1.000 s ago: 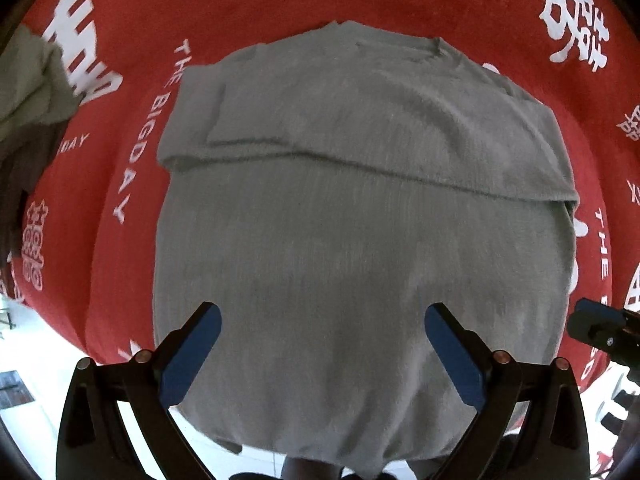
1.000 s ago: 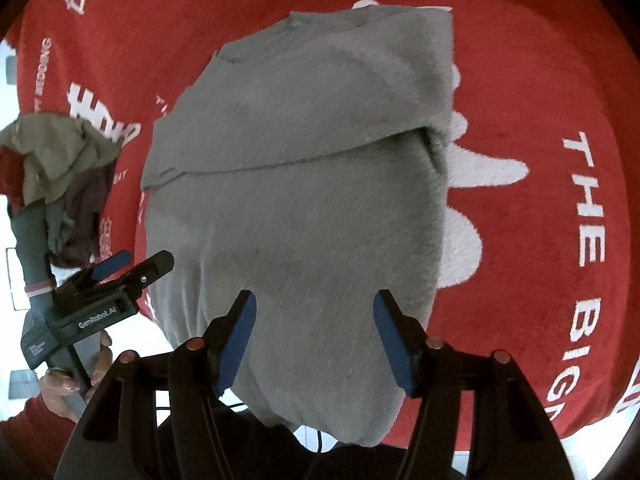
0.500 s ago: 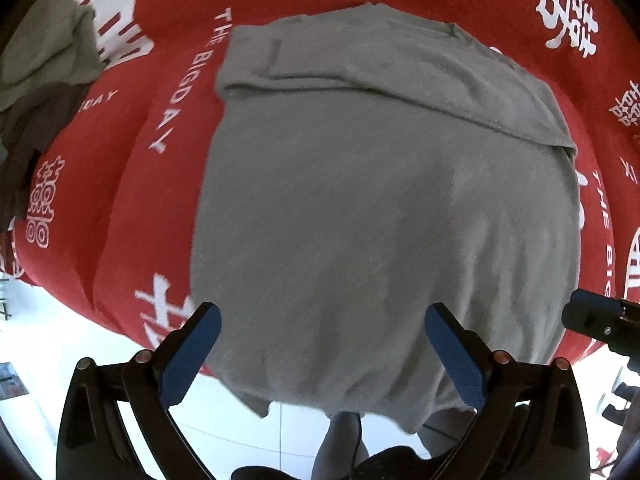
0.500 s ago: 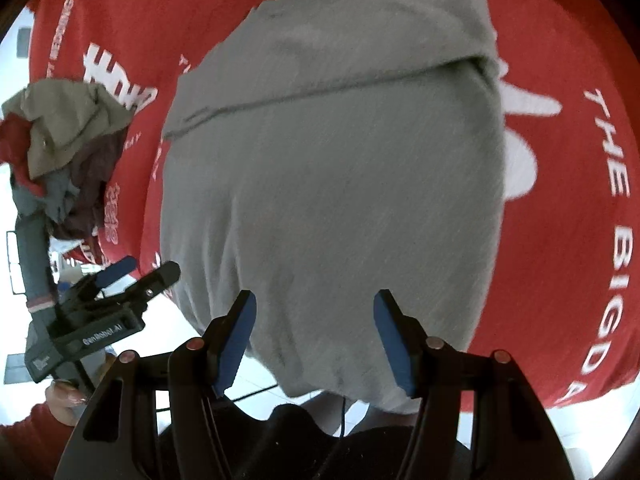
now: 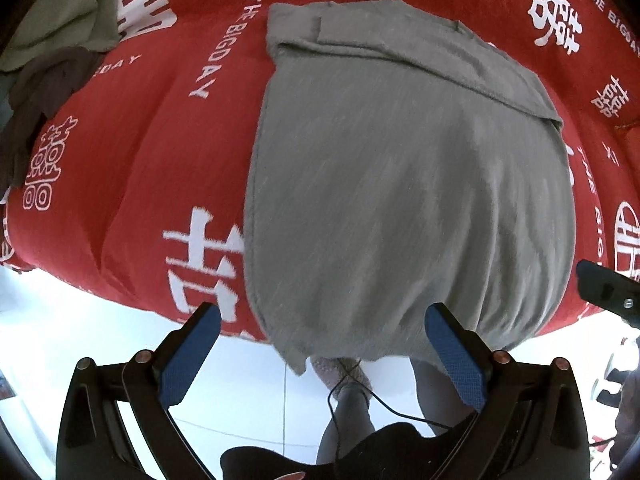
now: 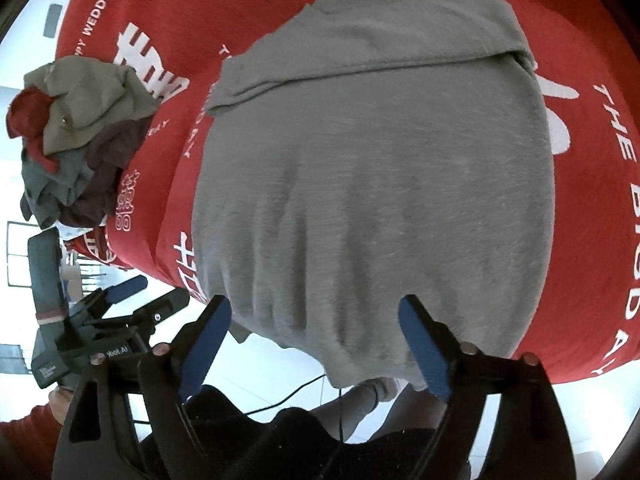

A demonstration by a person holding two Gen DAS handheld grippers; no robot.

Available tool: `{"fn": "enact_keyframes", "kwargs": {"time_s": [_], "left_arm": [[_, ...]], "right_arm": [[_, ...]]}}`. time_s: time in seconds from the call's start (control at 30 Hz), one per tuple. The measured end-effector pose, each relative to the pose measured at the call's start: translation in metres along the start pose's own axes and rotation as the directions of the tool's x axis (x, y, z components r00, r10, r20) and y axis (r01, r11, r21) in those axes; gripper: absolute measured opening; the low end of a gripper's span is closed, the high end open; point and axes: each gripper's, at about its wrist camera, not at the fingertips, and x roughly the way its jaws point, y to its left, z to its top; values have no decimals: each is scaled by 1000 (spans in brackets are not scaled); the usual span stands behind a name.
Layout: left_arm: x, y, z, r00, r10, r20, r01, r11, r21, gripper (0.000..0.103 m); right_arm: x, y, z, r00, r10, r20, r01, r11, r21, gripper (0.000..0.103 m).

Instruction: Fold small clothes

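A grey knit sweater (image 5: 408,184) lies flat on a red cloth with white lettering (image 5: 168,128), its sleeves folded across the chest and its hem hanging over the near edge. It also shows in the right wrist view (image 6: 380,184). My left gripper (image 5: 320,344) is open and empty, just off the near edge, below the sweater's hem. My right gripper (image 6: 316,344) is open and empty, also just below the hem. The left gripper shows in the right wrist view (image 6: 132,304) at the lower left.
A pile of crumpled clothes (image 6: 76,136) in olive, red, grey and brown sits at the left end of the red cloth, also in the left wrist view (image 5: 52,52). White tiled floor (image 5: 100,328) and a black cable (image 5: 384,396) lie below the edge.
Both grippers have pulled back toward me, off the sweater and past the table's near edge. The sweater's hem now hangs over that edge. Both grippers stay open.
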Motion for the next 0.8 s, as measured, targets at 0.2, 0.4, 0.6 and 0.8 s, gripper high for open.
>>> {"fn": "enact_keyframes", "kwargs": {"time_s": [0.2, 0.4, 0.6, 0.8], "left_arm": [[6, 19, -19, 1000, 3, -24, -4, 1000, -26, 102], [28, 41, -26, 997, -19, -74, 12, 996, -91, 102], [66, 63, -32, 984, -62, -169, 31, 983, -183, 102], [87, 52, -29, 978, -96, -186, 70, 987, -143, 102]], "right_arm": [[0, 8, -16, 1000, -9, -5, 9, 1000, 10, 103], [0, -5, -27, 997, -51, -52, 53, 998, 29, 103], [6, -39, -32, 993, -49, -105, 56, 996, 66, 103], [26, -82, -47, 984, 31, -178, 2, 984, 180, 103]]}}
